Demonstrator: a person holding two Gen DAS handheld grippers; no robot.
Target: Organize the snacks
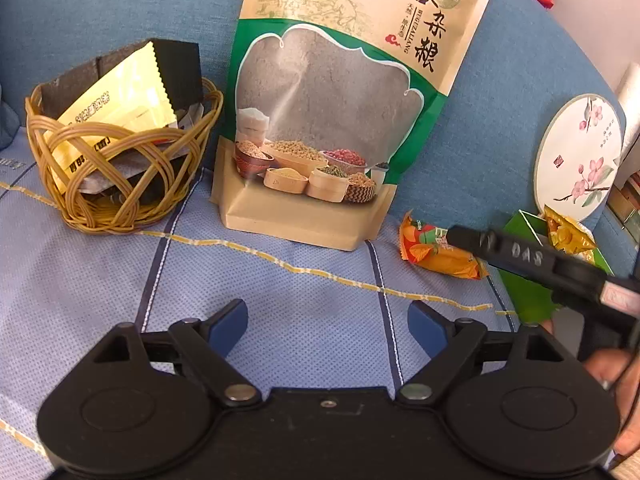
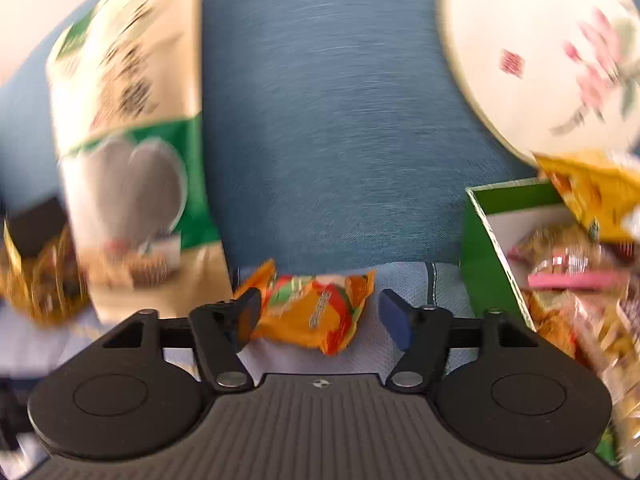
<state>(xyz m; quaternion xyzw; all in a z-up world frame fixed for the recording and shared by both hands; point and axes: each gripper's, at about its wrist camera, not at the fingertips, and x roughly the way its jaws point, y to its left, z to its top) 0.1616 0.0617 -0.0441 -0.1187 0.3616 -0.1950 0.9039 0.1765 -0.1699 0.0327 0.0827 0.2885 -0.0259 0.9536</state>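
Orange foil wrapper, crinkled and shiny: a small snack packet [image 2: 310, 308] lies flat on the blue quilted bed cover [image 1: 304, 312], straight ahead of my right jaws [image 2: 316, 312] and sitting in the gap between them. Those jaws stand wide apart, and neither pad touches the packet. The right-hand view is smeared with motion blur, so fine detail is lost.

Just to the right of my right jaws stands an open green box [image 2: 488, 248] already stuffed with wrapped snacks. To the left of them a tall paper grain pouch [image 1: 332, 112] stands upright against the blue backrest [image 2: 328, 120]. A round fan [image 1: 576, 152] painted with pink blossoms leans up and to the right.

My left jaws [image 1: 326, 326] are also wide and empty, hovering over bare cover. Ahead and to their left sits a woven basket [image 1: 120, 168] holding flat sachets; the orange packet is ahead and to their right, with the right tool's black finger reaching over its right end.

I judge the packet light, soft and puffy with air, its foil a little slippery. Squeezing the middle could crush what is inside or let it squirt free; pinching across the narrow width of its body, gently, looks safest. The green box seems its likely home.
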